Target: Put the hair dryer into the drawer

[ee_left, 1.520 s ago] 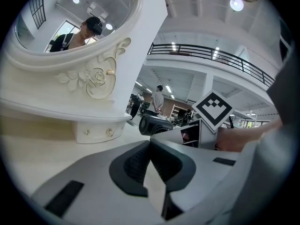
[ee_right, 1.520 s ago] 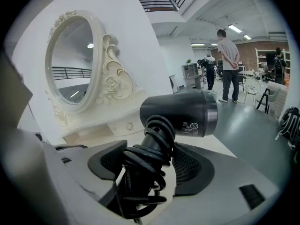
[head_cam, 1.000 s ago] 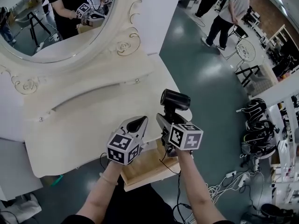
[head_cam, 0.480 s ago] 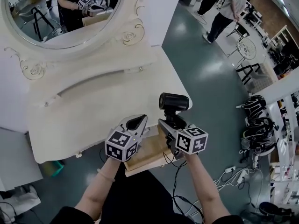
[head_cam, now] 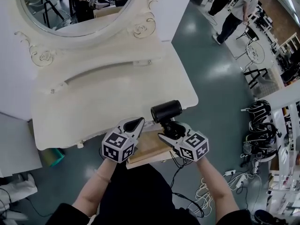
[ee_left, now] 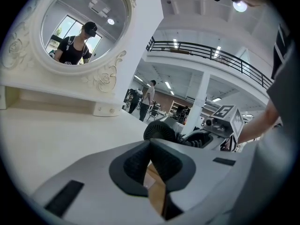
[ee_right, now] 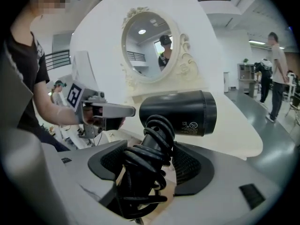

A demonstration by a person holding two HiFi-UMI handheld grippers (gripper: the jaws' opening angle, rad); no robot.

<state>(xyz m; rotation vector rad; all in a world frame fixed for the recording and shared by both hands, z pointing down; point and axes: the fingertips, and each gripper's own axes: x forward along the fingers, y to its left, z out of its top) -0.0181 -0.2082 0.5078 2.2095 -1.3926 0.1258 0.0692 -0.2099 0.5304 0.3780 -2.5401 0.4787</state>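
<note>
Hair dryer (ee_right: 187, 112) handle clamped between right gripper (ee_right: 150, 161) jaws — barrel above.

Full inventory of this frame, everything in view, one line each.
hair dryer: one, black, cord wound round its handle, at the table's front edge
drawer: one, light wood, pulled open below the table front
dressing table: one, cream
mirror: one, oval, carved cream frame, at the table's back
bystander: one, grey top, dark trousers, standing at upper right
chairs: a few, white and black, right edge
cables: a tangle, white and black, floor at lower right
left gripper: grey, jaws together, empty, left of the dryer
right gripper: grey, jaws clamped on the dryer's handle
</note>
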